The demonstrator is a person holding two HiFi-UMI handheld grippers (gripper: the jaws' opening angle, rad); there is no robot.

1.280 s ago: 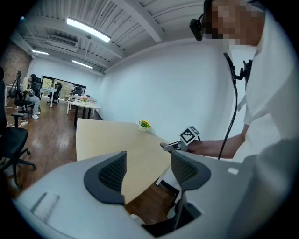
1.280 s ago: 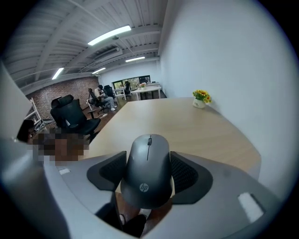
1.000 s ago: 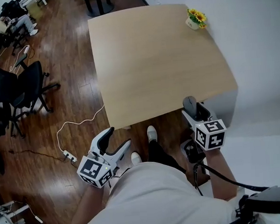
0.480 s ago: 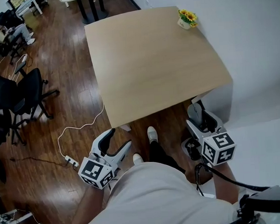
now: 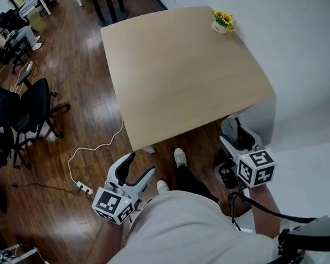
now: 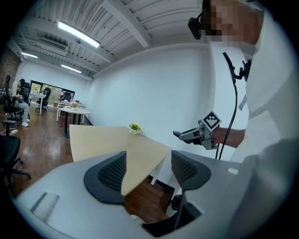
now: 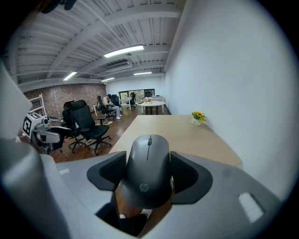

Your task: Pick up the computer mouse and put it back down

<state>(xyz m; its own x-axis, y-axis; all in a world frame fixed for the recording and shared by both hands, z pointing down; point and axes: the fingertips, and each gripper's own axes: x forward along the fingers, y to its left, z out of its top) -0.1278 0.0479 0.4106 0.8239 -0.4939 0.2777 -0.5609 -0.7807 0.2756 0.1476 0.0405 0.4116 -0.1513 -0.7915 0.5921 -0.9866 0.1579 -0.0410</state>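
Since a second ago, your right gripper (image 5: 232, 130) has drawn back from the table's near edge toward your body, taking the computer mouse (image 5: 228, 126) with it. Your left gripper (image 5: 138, 165) has hardly shifted.

Findings, head view: the mouse is off the table (image 5: 177, 71), held in the air just near of its near right corner, over the wooden floor. Only the grey nose of the mouse shows between the right jaws. The left gripper hangs low at your left side, above the floor and near the white cable (image 5: 93, 148).

Findings, right gripper view: the whole mouse (image 7: 148, 170) is visible, nose pointing away toward the far end of the table, scroll wheel up. Both pads press its flanks, so the right gripper (image 7: 148, 173) is closed firmly on it. The flower pot (image 7: 198, 116) stands at the table's far right corner. Office chairs (image 7: 86, 121) stand to the left.

Findings, left gripper view: your left gripper (image 6: 148, 170) has its jaws moderately wide, with nothing between them. Through the gap you see the table edge (image 6: 140, 161) and the floor. This view alone shows your right gripper (image 6: 196, 135) side-on, held level beside the table.
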